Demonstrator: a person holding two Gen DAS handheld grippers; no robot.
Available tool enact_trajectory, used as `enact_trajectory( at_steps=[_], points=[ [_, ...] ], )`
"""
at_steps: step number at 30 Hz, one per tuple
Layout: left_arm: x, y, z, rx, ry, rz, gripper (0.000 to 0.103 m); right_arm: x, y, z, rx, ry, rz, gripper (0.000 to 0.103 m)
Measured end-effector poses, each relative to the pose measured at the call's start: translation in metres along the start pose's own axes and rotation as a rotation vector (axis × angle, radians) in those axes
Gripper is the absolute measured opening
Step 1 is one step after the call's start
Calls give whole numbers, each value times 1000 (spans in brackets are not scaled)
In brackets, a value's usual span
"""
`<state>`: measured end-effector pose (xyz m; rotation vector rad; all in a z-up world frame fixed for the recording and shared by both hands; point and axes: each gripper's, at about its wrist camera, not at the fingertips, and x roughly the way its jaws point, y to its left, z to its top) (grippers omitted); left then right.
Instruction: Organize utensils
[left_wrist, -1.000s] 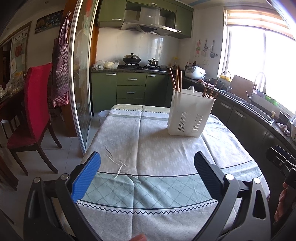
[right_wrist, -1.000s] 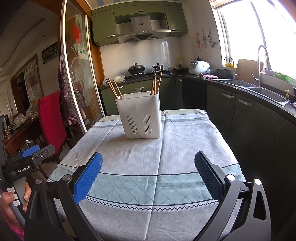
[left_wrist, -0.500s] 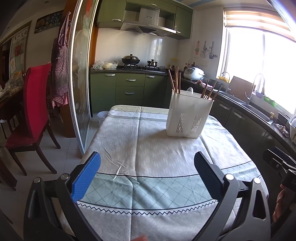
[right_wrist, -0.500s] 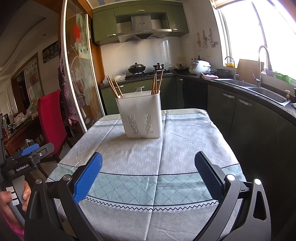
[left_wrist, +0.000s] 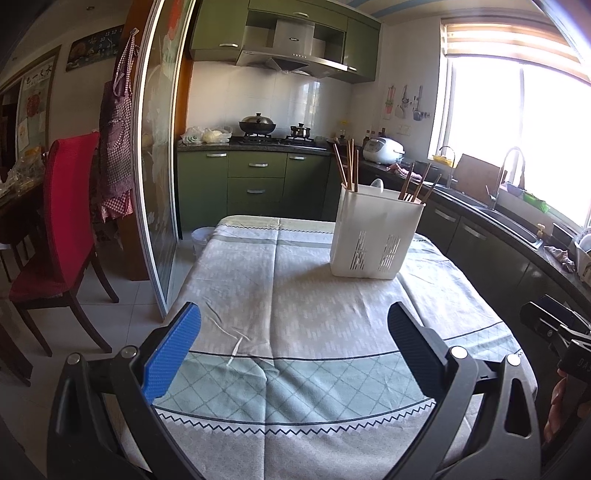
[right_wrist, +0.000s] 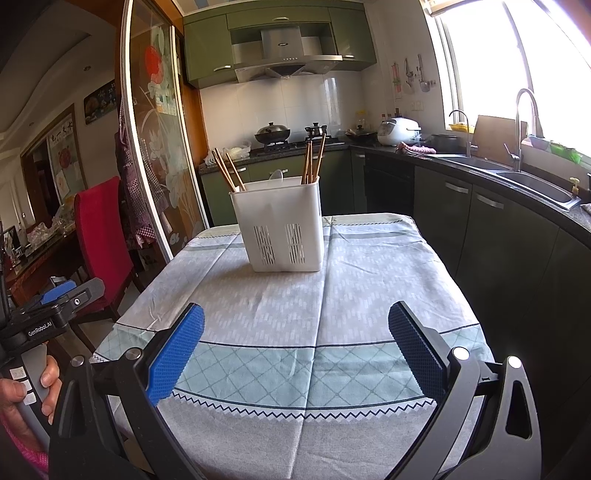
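A white slotted utensil holder (left_wrist: 375, 230) (right_wrist: 282, 223) stands upright at the far part of the cloth-covered table (left_wrist: 280, 295) (right_wrist: 351, 295). Wooden chopsticks (left_wrist: 349, 166) (right_wrist: 227, 171) stick up from its two end compartments, more chopsticks (right_wrist: 312, 158) at its other end, and a pale spoon tip (right_wrist: 277, 174) shows between them. My left gripper (left_wrist: 293, 349) is open and empty above the near table edge. My right gripper (right_wrist: 295, 349) is open and empty, also at the near edge. Both are well short of the holder.
A red chair (left_wrist: 62, 221) and a glass sliding door (left_wrist: 157, 166) stand left of the table. Green cabinets, stove with pots (left_wrist: 258, 127) lie behind. A counter with sink (right_wrist: 532, 182) runs along the right. The other gripper shows at each view's edge.
The left wrist view has drifted slightly, so the holder sits a little further left in it. The right view is nearly unchanged. Both grippers stay open.
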<state>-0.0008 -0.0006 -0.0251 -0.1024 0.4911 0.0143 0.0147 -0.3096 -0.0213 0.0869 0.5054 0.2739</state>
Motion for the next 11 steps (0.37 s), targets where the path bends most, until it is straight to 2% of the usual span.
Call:
enact_trajectory(
  at_steps=[6, 11],
  points=[
    [2, -1, 0, 16, 0, 35, 96, 2, -1, 0, 1, 1, 1, 98],
    [5, 3, 0, -2, 21, 24, 96, 2, -2, 0, 1, 2, 0, 98]
  ],
)
